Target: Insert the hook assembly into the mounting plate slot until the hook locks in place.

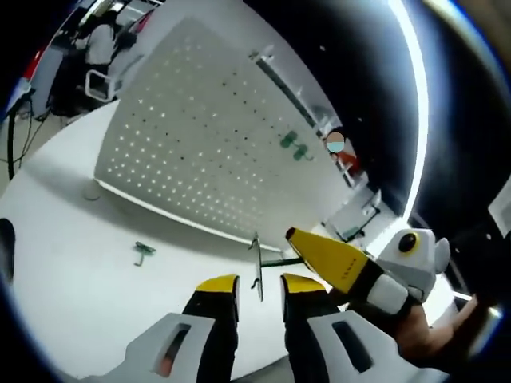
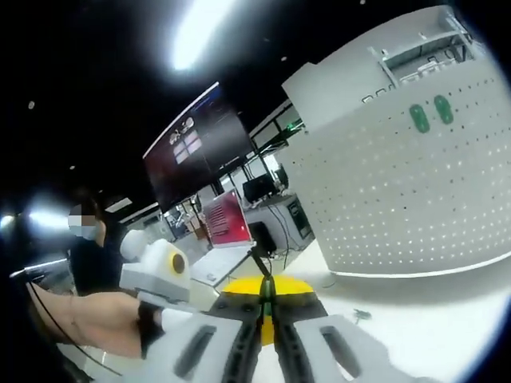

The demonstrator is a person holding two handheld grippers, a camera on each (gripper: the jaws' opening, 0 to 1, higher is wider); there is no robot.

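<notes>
A: Left gripper view, near to far: left gripper (image 1: 259,289) stands released around a hook (image 1: 256,267); right gripper (image 1: 313,247) comes in from 3 o'clock, gripping its end, I think.

B: Right gripper (image 2: 267,307) clenched on the hook (image 2: 267,297); pegboard (image 2: 415,187) far at 2 o'clock. A thin grip could let it twist and miss the holes.

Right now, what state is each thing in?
Left claw: open, around a metal hook.
Right claw: shut on a hook stem.
Pegboard: upright, two green hooks mounted.
Loose green hook: lying on the table.
</notes>
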